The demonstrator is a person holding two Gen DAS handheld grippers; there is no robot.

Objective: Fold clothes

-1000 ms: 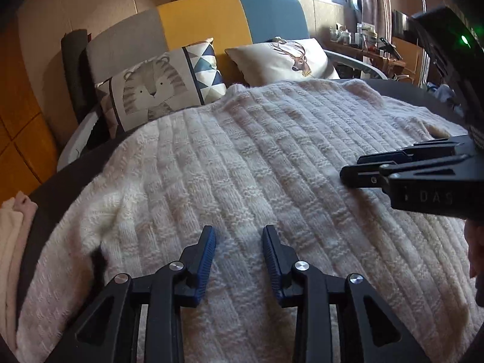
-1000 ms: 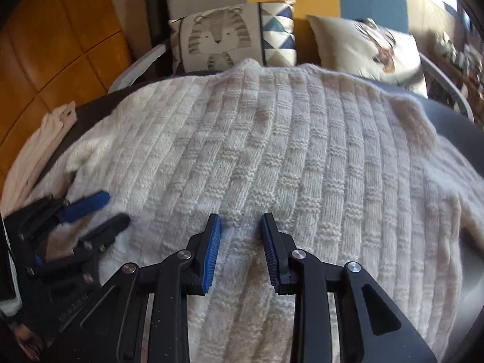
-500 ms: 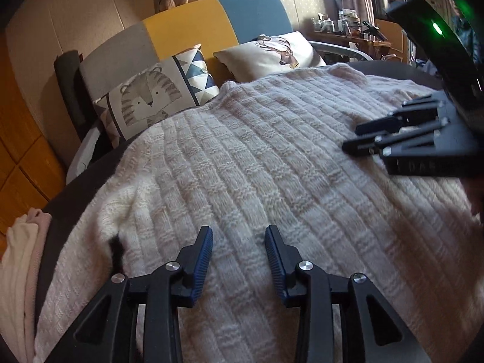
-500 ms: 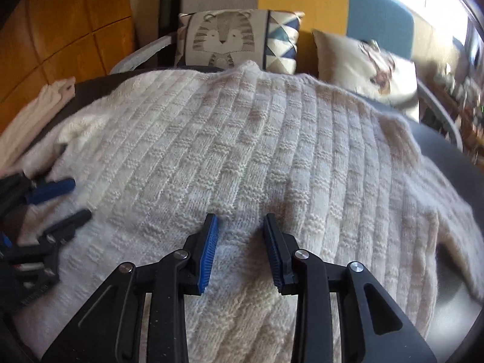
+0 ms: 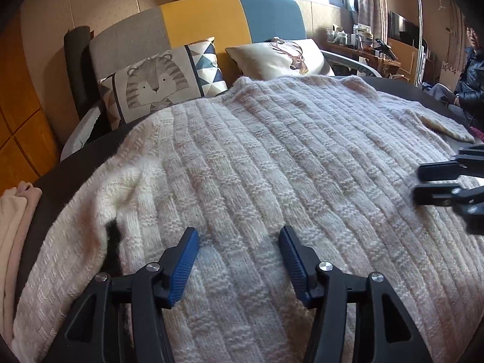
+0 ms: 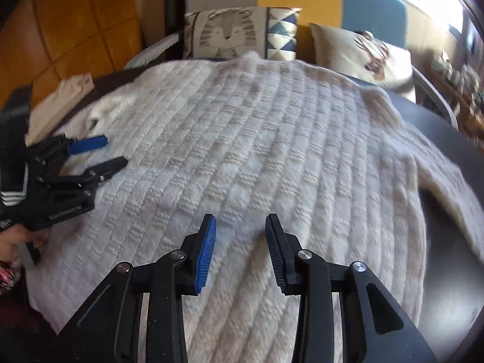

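A cream cable-knit sweater [image 5: 272,151] [image 6: 257,136] lies spread flat over a dark round table [image 5: 69,175] [image 6: 438,127]. My left gripper [image 5: 239,233] [image 6: 113,151] hovers low over the sweater's left part. Its jaws are opening and stand wide apart, with only the knit beneath them. My right gripper [image 6: 240,219] [image 5: 420,183] is over the sweater's near right part, jaws opening slightly, pads apart and pinching nothing. One sleeve [image 6: 453,187] lies folded on the right side.
A folded beige cloth [image 5: 12,227] [image 6: 60,99] rests at the table's left edge. Behind the table is a sofa with a tiger cushion [image 5: 157,84] and a deer cushion [image 5: 281,57]. A person [image 5: 472,84] sits at the far right.
The left gripper's jaws have spread much wider. The right gripper has slid toward the sweater's right side and sits lower at the edge of the left wrist view.
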